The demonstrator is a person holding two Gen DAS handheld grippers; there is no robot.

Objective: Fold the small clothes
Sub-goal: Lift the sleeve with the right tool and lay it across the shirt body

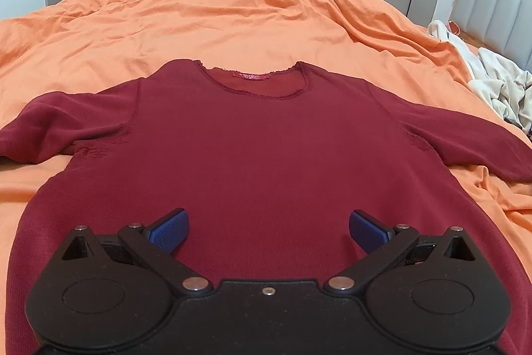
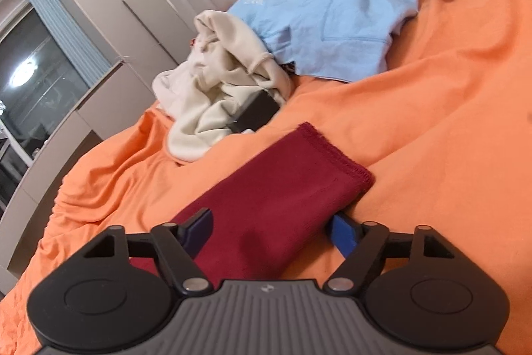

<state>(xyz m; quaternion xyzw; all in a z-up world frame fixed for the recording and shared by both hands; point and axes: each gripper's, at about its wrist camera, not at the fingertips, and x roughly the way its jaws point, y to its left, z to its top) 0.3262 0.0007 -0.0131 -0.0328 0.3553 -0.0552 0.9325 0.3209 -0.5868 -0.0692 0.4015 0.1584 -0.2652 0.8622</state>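
I hold the left tool [image 1: 269, 230] open over the red shirt [image 1: 259, 148]; the right tool [image 2: 269, 230] straddles its sleeve [image 2: 282, 195], pads apart, cream clothes [image 2: 219, 88] at eleven o'clock.

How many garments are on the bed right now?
3: a dark red short-sleeved shirt spread flat, a crumpled cream garment beyond its sleeve, a light blue top by the headboard. Others may lie beneath.

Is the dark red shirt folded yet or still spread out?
Spread out: the dark red knit shirt lies flat on the orange bedcover, both sleeves extended.
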